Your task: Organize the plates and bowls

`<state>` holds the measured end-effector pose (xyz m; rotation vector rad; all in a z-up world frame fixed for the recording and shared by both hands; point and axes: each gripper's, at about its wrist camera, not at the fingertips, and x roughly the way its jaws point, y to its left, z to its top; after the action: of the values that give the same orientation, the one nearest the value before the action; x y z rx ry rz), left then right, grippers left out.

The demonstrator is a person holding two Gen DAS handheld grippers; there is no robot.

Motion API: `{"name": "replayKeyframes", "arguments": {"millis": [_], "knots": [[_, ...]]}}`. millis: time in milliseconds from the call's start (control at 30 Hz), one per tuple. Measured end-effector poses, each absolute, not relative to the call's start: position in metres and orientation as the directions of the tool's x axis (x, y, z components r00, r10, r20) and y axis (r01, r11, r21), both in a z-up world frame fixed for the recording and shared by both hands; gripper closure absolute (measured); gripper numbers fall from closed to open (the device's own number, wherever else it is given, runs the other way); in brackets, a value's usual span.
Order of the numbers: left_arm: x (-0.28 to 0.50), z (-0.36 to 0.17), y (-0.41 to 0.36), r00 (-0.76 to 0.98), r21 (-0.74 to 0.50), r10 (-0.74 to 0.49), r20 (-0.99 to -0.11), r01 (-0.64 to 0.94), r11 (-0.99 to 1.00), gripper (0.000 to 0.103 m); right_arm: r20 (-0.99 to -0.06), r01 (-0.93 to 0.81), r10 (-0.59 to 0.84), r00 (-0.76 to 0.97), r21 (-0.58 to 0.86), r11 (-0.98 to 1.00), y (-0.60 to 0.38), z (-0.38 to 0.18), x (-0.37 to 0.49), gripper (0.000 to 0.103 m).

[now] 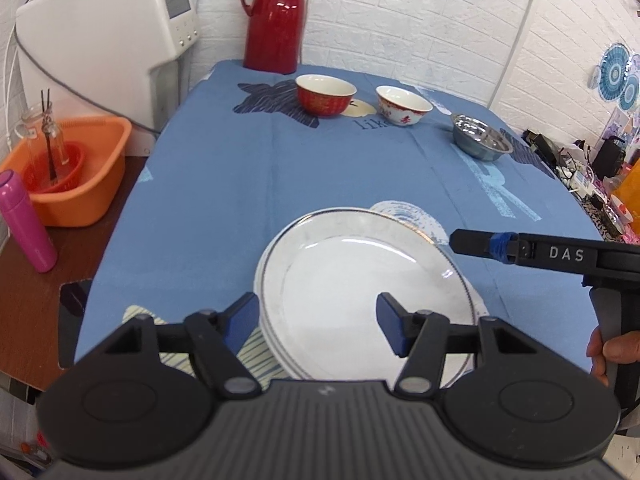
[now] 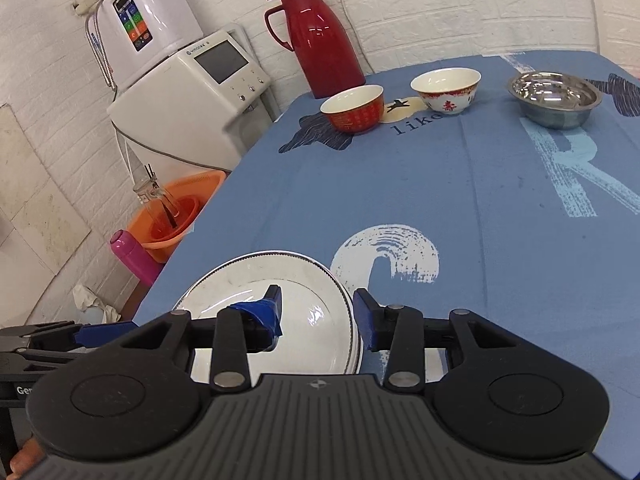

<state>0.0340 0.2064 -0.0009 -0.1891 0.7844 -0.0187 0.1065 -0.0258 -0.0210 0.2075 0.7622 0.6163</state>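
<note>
On my left wrist view the stack of white, dark-rimmed porcelain plates [image 1: 360,280] sits on the near part of the blue printed tablecloth [image 1: 224,184], directly ahead of my left gripper [image 1: 318,322]. Its blue-padded jaws are spread wide and hold nothing; the left pad hangs just outside the stack's near-left rim and the right pad over the top plate's well (whether it touches the surface I cannot tell).

My right gripper [image 2: 318,316] comes in from the right side of the stack. Its jaws are also released, with a clear gap between them: the left pad is over the plate and the right pad just outside the rim, so the rim lies between the two without being clamped. A hand [image 1: 610,350] grips its handle at the right edge of the left view.

Along the far side of the cloth stand three bowls in a row, well apart from the plates: a red ceramic bowl with a white interior [image 1: 326,95], a white ceramic bowl with red pattern [image 1: 403,105], and a shiny stainless-steel bowl [image 1: 481,136]. Behind them a tall red thermos jug [image 1: 274,16] stands at the wall.
</note>
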Motion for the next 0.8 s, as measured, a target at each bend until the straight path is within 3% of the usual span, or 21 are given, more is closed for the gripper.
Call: {"name": "replayKeyframes", "arguments": {"millis": [133,267,500,800], "knots": [[0.041,0.006,0.192,0.712,-0.167,-0.103,-0.694,-0.02,0.986,0.043,-0.574,-0.409,0.537,0.618,0.348,0.844,-0.039,-0.02,0.104,0.079],[0.055,0.011,0.174,0.71,-0.162,-0.123,-0.693,0.013,0.987,0.04,-0.648,-0.254,0.378,0.661,0.28,0.926,-0.065,-0.028,0.111,0.079],[0.105,0.018,0.145,0.677,-0.172,-0.176,-0.714,0.074,0.982,0.038,-0.759,-0.233,0.369,0.537,0.287,0.929,-0.124,-0.04,0.147,0.078],[0.245,0.028,0.099,0.588,-0.266,-0.286,-0.756,0.122,0.956,0.037,-0.74,-0.094,0.305,0.6,0.313,0.945,-0.203,-0.014,0.248,0.077]]}}
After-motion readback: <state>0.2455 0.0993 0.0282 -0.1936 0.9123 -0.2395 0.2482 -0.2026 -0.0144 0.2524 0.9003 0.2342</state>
